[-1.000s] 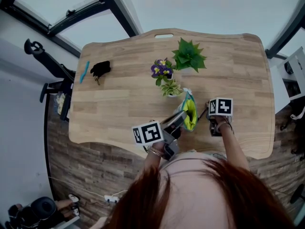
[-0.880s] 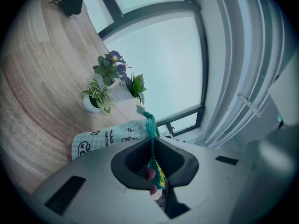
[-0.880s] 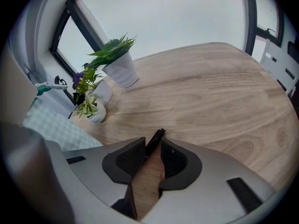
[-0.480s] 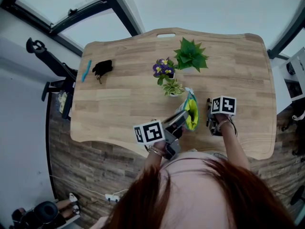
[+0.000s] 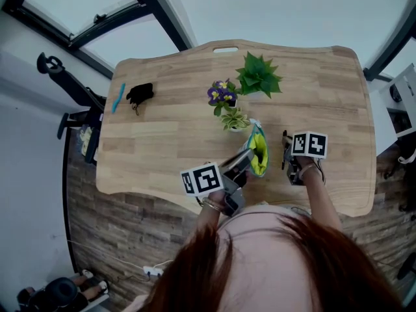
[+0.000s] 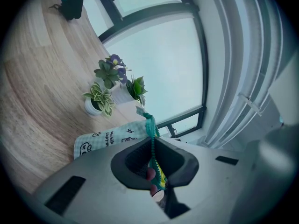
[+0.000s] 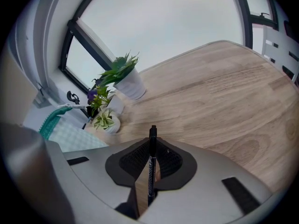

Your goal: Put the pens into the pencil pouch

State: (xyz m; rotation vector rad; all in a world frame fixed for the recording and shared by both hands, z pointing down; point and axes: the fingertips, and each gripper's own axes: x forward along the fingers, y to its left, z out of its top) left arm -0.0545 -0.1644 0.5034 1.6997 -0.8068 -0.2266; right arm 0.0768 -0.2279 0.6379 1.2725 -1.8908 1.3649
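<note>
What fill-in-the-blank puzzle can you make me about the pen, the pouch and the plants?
The pen in the right gripper is ___ in colour.
The left gripper grips the pencil pouch by its teal ___.
___ potted plants stand on the table.
Missing words: black, zipper, three.

Slim black pen (image 7: 151,167) stands upright, clamped in the right gripper (image 5: 286,156); mint checked fabric pouch (image 5: 259,153), teal-zippered, yellow-lined, gapes open beside it, rim pinched in the left gripper (image 5: 246,161)
</note>
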